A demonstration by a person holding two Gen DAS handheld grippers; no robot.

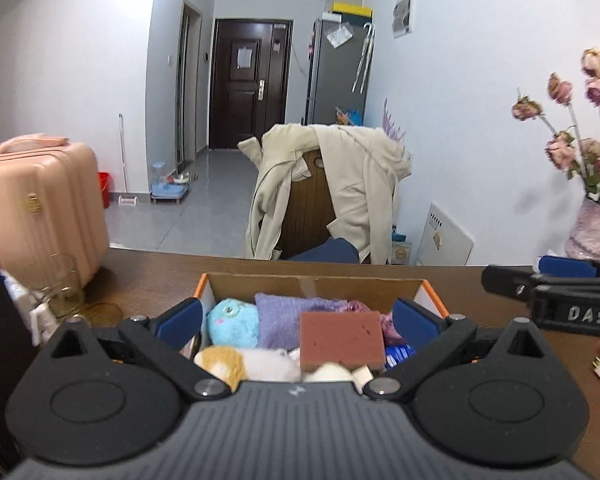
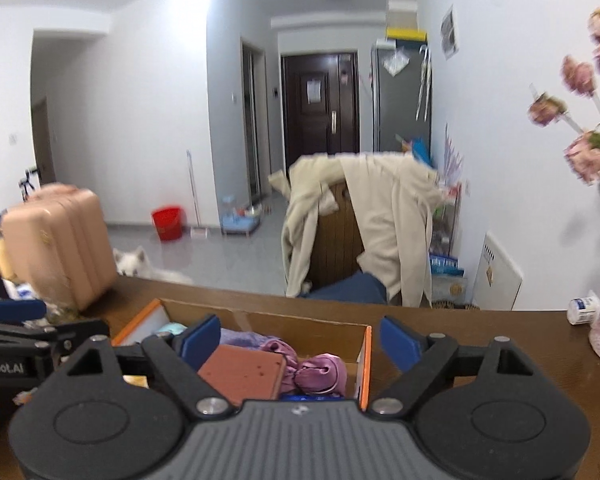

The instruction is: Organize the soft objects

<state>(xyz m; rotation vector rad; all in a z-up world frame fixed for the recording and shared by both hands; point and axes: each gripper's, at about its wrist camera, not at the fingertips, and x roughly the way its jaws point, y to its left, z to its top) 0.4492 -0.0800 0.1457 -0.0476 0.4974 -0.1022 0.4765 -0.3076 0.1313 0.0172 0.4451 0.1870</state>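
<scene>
A cardboard box (image 1: 404, 286) with orange trim sits on a brown wooden bench (image 1: 148, 276), near its far edge and about midway along it. The sorting looks nearly or fully done: every soft thing in view already lies inside the box, and no loose soft item shows on the bare bench around it. Whether more remain outside the camera views cannot be told.

Inside the box, from left to right: a pale blue plush (image 1: 233, 322) against the left wall, with a yellow and white plush (image 1: 242, 362) in front of it; a folded lilac cloth (image 1: 284, 316) at the middle back; a reddish-brown sponge (image 1: 342, 339) lying flat on top of the pile; a shiny pink-purple fabric bundle (image 2: 314, 370) toward the right wall; and something blue (image 1: 399, 354), too hidden to name, under the sponge's right end. The box looks full, its contents about level with the rim.

The left tongs (image 1: 298, 318) stand wide apart with nothing between the pads, hovering above the box. The right tongs (image 2: 300, 340) are also apart and hold nothing, over the box's right half.

Off the bench's left end stands a pink suitcase (image 1: 40, 204); at the right end, a vase (image 1: 592, 232) of dried pink flowers.
</scene>
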